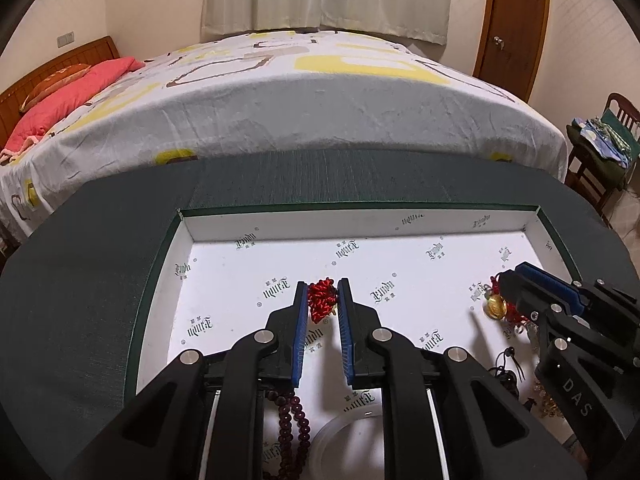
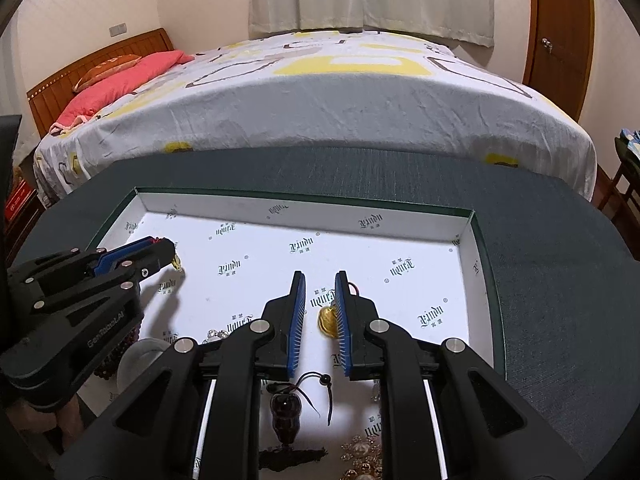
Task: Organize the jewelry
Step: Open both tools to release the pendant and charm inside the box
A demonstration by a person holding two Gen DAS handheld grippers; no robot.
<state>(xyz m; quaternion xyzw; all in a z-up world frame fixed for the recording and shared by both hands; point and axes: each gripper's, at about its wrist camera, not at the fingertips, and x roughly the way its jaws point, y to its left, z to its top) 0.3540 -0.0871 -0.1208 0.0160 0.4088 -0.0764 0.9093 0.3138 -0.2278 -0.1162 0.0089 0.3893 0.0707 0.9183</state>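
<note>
Both tools work inside the white-lined box [image 1: 224,236], which sits on the dark green table [image 1: 100,264] in front of the bed [image 1: 320,112].

Left tool [image 1: 323,294]: fingers pinch the red knotted charm [image 1: 322,300] at the tips. Right wrist view shows its gold pendant [image 2: 177,262] dangling just below the tool tip, so the piece looks lifted, not resting.

Right tool [image 2: 320,300]: fingers apart, nothing gripped. The gold ingot charm [image 2: 327,322] lies on the box floor against the inner face of its right finger, with a red cord [image 2: 354,287] peeking behind that finger. Can't tell whether the cord is caught under the finger.

Other pieces at the near end of the box: dark red bead strand [image 1: 294,420], clear bangle [image 1: 344,440], dark gourd pendant [image 2: 285,410] on a thin cord, and a cluster of crystal/pearl pieces [image 2: 360,456].

Step in hand, my read: place the red knotted charm in a free patch mid-box, away from the bead strand.

How to do it well:
- Lower until the pendant touches first, then lay the knot flat so the cord doesn't bunch.
- Release only once the weight is on the liner.
- Keep the right tool off the ingot cord while the left moves. Cords snag easily on the ribbed pads.
</note>
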